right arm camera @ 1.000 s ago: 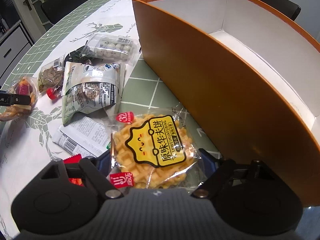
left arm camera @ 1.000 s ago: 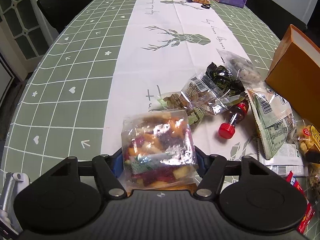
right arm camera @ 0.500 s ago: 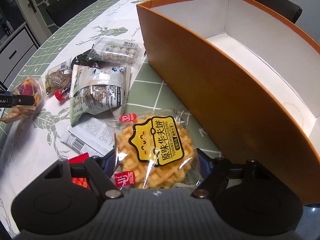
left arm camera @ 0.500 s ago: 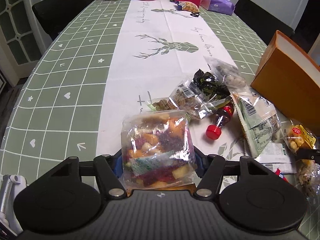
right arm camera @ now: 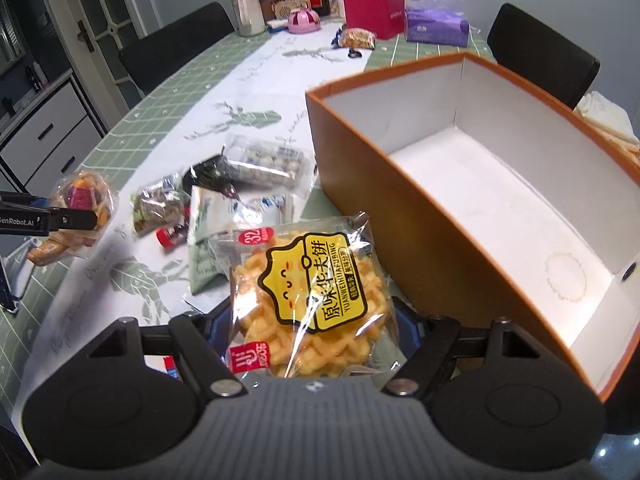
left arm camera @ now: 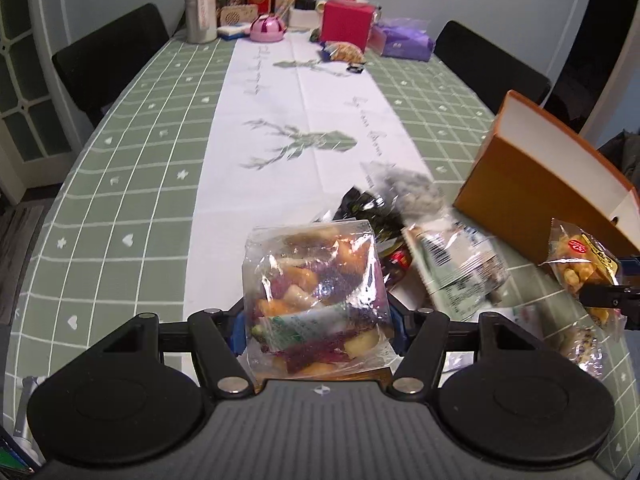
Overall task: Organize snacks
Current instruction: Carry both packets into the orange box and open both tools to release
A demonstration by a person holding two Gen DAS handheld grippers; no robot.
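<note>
Both claws are loaded as I read my feeds. Left gripper [left arm camera: 318, 326] is clamped on the clear crinkly bag of mixed dried fruit [left arm camera: 316, 296], chunky orange, purple and pale pieces showing through glossy film; it fills the lower centre of the left wrist view. Right gripper [right arm camera: 312, 334] is pinched on the waffle packet [right arm camera: 310, 300], a transparent wrapper with a yellow label and gridded golden waffle inside, at the lower centre of my right wrist view. To its right stands the orange cardboard box [right arm camera: 400, 216], open-topped, rectangular, with smooth white inner walls. Left of the box, mid-frame, I see loose snacks heaped on the table [right arm camera: 168, 100]: a clear tray of round pale balls [right arm camera: 266, 162], a silvery-green foil pouch [right arm camera: 212, 232], and a small red-capped bottle [right arm camera: 170, 235]. A green-checked cloth with a white deer-print runner covers the table.
</note>
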